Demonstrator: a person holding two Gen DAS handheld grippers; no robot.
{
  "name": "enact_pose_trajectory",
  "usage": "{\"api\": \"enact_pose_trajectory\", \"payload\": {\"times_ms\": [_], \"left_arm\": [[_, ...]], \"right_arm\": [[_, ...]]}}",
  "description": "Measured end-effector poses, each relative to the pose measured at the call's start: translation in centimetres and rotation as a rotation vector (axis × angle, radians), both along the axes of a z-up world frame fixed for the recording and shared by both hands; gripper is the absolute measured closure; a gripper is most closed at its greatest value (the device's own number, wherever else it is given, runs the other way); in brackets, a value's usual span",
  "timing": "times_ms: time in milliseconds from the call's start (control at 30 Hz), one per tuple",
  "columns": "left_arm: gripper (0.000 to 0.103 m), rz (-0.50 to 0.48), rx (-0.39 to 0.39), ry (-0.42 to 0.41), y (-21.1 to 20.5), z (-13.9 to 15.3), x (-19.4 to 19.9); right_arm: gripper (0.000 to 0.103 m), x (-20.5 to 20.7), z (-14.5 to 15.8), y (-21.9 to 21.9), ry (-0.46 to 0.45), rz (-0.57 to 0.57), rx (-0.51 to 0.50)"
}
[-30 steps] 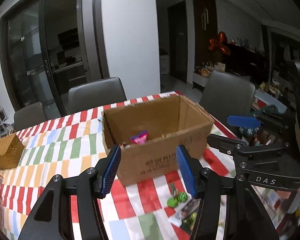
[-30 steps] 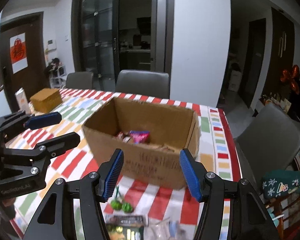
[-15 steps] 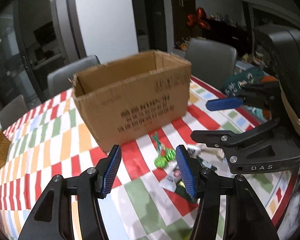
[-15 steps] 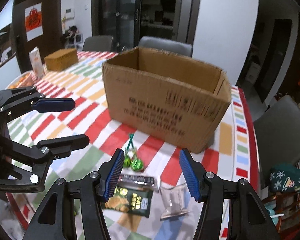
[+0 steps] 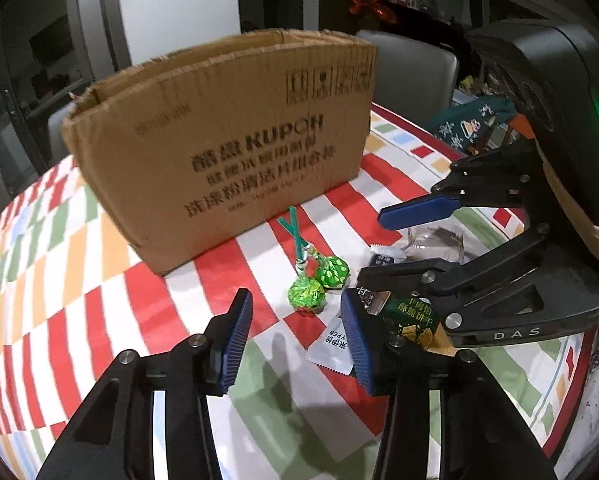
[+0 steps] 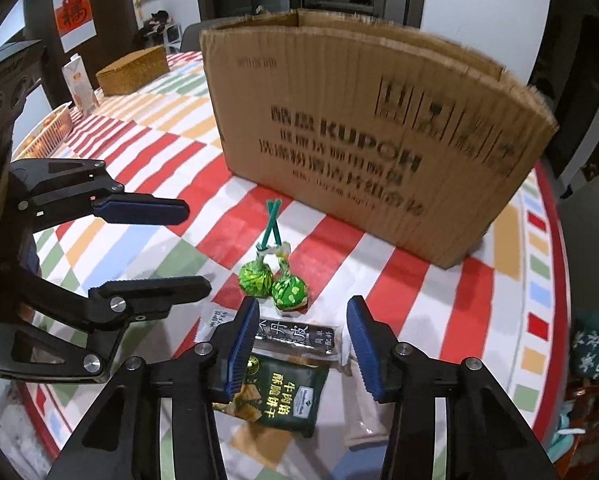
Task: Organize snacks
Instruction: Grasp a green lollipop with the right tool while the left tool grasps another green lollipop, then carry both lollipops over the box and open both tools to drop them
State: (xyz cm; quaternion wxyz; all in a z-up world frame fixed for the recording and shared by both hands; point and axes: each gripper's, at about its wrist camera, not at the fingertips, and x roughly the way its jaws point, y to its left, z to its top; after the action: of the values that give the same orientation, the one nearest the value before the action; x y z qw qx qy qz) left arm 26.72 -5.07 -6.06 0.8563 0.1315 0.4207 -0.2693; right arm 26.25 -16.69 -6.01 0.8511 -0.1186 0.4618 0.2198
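Snacks point(image 6: 283, 394): a loose cluster was catalogued on the striped tablecloth point(image 5: 147, 312), just in front of the near wall of the open carton point(image 5: 227, 148).

Items noted: two green lollipops point(image 6: 273, 284), heads side by side toward the grippers and sticks crossed, pointing away to the carton; a dark bar wrapper point(image 6: 295, 338) lying crosswise just behind them; a green biscuit packet point(image 6: 283, 394) nearest the right wrist camera; a white sachet point(image 5: 333, 346); a clear wrapper point(image 5: 435, 240) farther to the right.

Left gripper point(image 5: 299, 344): jaws were seen apart and had just been closing, with only tablecloth between them. The lollipops lay just ahead of its tips, slightly right of centre; the sachet sat against its right finger.

Right gripper point(image 6: 303, 344): jaws were likewise apart and had just been closing, pitched down over the cluster. The bar wrapper and the top edge of the packet fell between the fingers, but no pad was seen pressing on either.

Judgement: the right gripper was reckoned the nearer to the bar wrapper and packet. The wrapper's long axis ran from finger to finger, across the gap, so a roll of the wrist would probably be needed before closing. The lollipops were reckoned the left gripper's likelier pick.
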Motion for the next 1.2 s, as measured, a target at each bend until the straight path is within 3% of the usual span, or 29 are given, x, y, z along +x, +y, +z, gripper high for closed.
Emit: {"api": "enact_pose_trajectory", "payload": {"times_ms": [333,767,933,1200], "left_arm": [[0.066,-0.071,-0.006,0.048,-0.5,-1.8,1.4],[0.073,-0.093,-0.026,0.118,-0.9,-3.3,3.5],[0.077,-0.078,-0.042,0.137,-0.9,-3.7,3.8],[0.078,0.004,-0.049,0.101,-0.3,-2.5,3.1]], "right_arm": [[0.057,1.6,-2.2,0.7,0.057,0.063,0.017],[0.068,3.7,-4.2,1.2,0.123,0.096,0.026],[0.077,3.7,-4.3,1.2,0.112,0.106,0.03],[0.077,3.1,-4.1,0.7,0.098,0.064,0.064]]}}
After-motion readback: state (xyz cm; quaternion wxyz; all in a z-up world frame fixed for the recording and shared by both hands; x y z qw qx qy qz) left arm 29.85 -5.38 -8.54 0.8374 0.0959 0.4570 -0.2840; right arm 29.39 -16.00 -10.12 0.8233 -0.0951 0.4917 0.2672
